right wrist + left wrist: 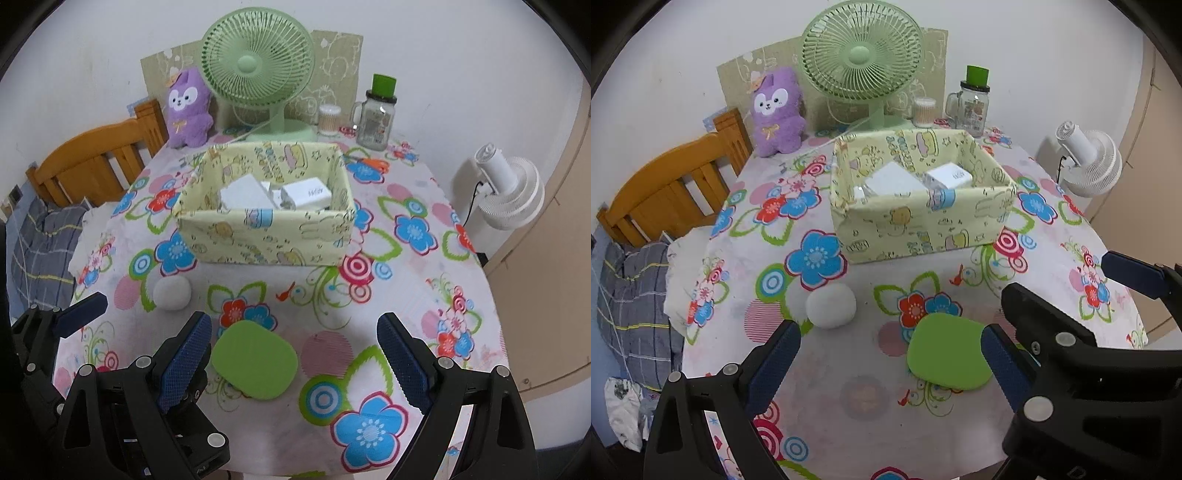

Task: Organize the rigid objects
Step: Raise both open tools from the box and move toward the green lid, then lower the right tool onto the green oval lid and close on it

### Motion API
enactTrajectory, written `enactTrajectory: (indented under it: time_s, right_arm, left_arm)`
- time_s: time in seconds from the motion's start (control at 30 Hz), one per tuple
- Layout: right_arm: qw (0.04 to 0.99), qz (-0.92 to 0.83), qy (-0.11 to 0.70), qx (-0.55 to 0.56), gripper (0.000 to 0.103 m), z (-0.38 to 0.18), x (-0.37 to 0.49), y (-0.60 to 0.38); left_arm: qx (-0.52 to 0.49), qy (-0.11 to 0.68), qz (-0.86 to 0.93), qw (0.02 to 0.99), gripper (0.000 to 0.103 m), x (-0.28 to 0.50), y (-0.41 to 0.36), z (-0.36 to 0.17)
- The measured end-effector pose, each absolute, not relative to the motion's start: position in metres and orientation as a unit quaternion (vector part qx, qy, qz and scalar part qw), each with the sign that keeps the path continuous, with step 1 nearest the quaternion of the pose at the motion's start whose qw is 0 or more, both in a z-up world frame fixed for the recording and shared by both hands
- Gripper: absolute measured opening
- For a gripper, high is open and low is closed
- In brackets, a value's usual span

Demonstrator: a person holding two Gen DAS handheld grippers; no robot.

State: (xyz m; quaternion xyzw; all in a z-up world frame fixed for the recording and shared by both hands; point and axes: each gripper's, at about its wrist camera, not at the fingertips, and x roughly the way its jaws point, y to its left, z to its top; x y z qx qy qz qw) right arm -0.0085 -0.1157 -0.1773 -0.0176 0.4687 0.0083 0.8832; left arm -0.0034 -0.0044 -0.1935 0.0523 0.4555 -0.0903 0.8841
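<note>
A pale yellow fabric box stands mid-table and holds white chargers. A flat green rounded pad lies on the cloth near the front. A white ball lies to its left. My left gripper is open and empty, the pad just inside its right finger. My right gripper is open and empty, the pad beside its left finger. The right gripper shows in the left wrist view; the left gripper shows in the right wrist view.
A green desk fan, a purple plush, a cotton-swab jar and a green-lidded glass jar line the back edge. A wooden bed frame is left, a white fan right.
</note>
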Motion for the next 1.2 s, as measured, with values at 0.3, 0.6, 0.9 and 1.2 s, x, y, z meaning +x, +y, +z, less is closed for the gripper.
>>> enactTrajectory:
  time_s: [0.3, 0.6, 0.9, 1.2]
  right_arm:
    - [0.87, 0.022, 0.492, -0.01, 0.093, -0.207, -0.007, -0.11]
    - [0.862, 0.033, 0.507, -0.009, 0.093, -0.236, -0.001, -0.103]
    - [0.85, 0.029, 0.526, -0.015, 0.093, -0.267, 0.002, -0.096]
    - [0.834, -0.046, 0.548, 0.052, 0.093, -0.288, 0.004, -0.097]
  left_arm:
    - [0.061, 0.459, -0.107, 0.88, 0.099, -0.007, 0.003, -0.218]
    - [0.056, 0.475, -0.106, 0.872, 0.099, -0.005, 0.013, -0.243]
    - [0.068, 0.49, -0.109, 0.862, 0.098, -0.004, 0.02, -0.27]
    - [0.088, 0.492, -0.126, 0.857, 0.098, 0.005, 0.022, -0.283]
